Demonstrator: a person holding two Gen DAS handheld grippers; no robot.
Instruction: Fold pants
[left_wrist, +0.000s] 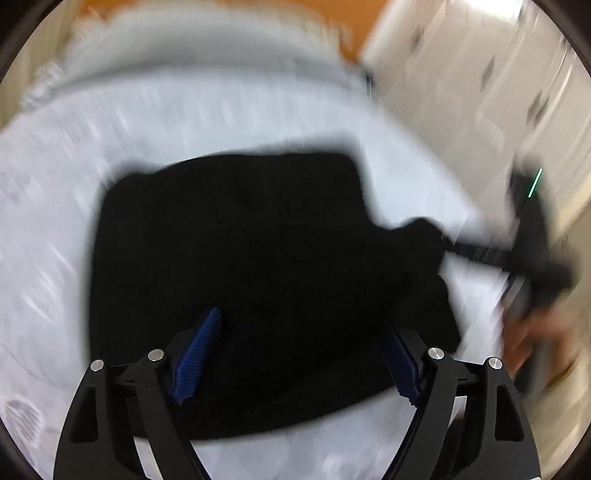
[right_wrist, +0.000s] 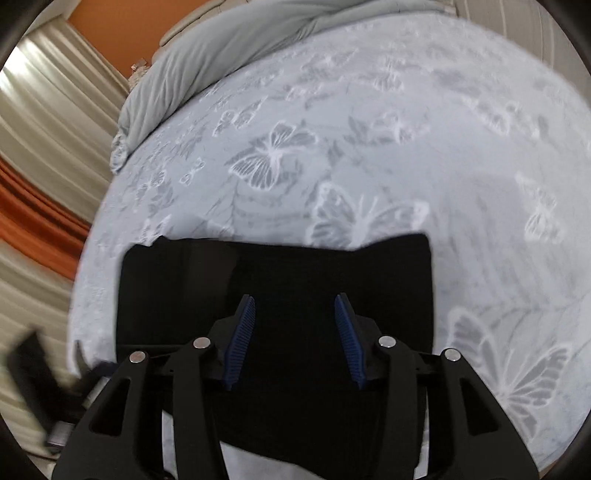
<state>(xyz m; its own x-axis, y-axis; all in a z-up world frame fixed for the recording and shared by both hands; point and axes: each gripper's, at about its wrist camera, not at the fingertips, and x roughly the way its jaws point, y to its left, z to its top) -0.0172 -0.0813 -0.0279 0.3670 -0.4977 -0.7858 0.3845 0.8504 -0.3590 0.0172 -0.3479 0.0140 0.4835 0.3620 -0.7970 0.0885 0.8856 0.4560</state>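
The black pants (left_wrist: 236, 258) lie folded into a compact block on the pale bedspread (left_wrist: 55, 221). My left gripper (left_wrist: 301, 332) hovers open over the near part of the pants, blue pads (left_wrist: 197, 358) wide apart, holding nothing. The left wrist view is motion-blurred. In the right wrist view the pants (right_wrist: 295, 273) lie as a flat rectangle, and my right gripper (right_wrist: 297, 306) is open above them, empty. The right gripper and hand show blurred at the right edge of the left wrist view (left_wrist: 532, 258).
The bedspread (right_wrist: 369, 147) has a butterfly print. A grey duvet (right_wrist: 221, 48) is bunched at the far end of the bed. Curtains (right_wrist: 44, 129) and an orange wall lie beyond the bed's left edge. A pale wardrobe (left_wrist: 480, 74) stands to the right.
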